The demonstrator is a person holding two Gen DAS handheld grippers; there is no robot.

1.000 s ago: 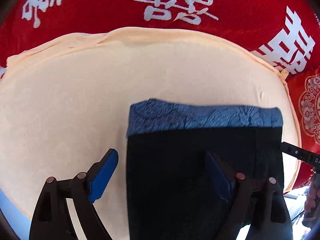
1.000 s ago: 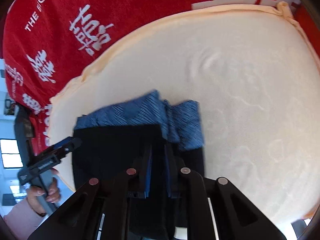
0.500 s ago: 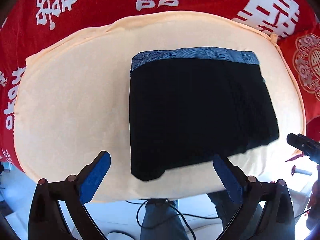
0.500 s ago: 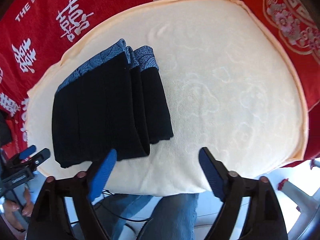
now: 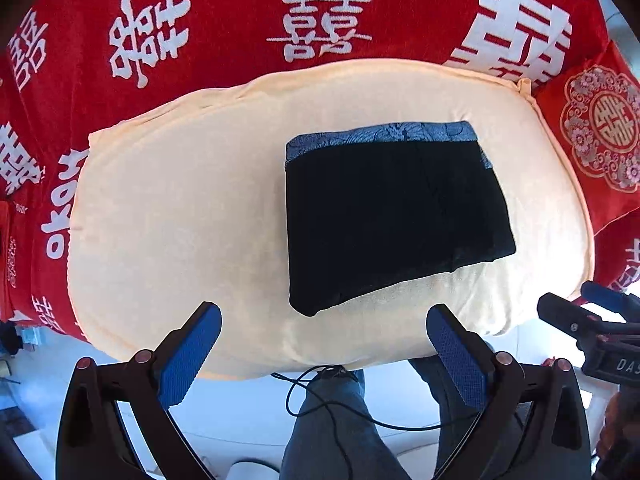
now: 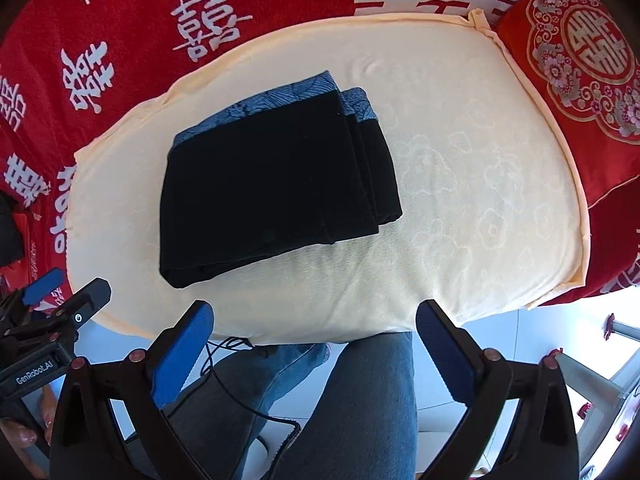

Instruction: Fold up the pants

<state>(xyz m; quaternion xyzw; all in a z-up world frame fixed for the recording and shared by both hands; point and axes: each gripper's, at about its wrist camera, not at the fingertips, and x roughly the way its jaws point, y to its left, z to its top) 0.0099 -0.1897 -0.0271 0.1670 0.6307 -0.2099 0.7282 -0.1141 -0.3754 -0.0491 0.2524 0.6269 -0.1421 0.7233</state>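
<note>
The black pants (image 5: 394, 216) with a blue patterned waistband lie folded into a compact stack on the cream cushion (image 5: 180, 216). They also show in the right wrist view (image 6: 272, 184), with several folded layers stepped along the right side. My left gripper (image 5: 324, 344) is open and empty, held back from the cushion's near edge, apart from the pants. My right gripper (image 6: 314, 346) is open and empty, also back past the near edge. Each gripper shows at the edge of the other's view: the right one (image 5: 592, 320), the left one (image 6: 60, 304).
The cushion (image 6: 460, 184) rests on a red blanket with white characters (image 5: 320, 28). A red embroidered pillow (image 6: 580, 56) lies at the right. The person's jeans-clad legs (image 6: 360, 400) and a black cable (image 5: 328, 400) are below the near edge.
Both grippers have pulled back and up from the pants. The right gripper, shut on the pants a second ago, opened and let go. The folded pants stay put on the cushion.
</note>
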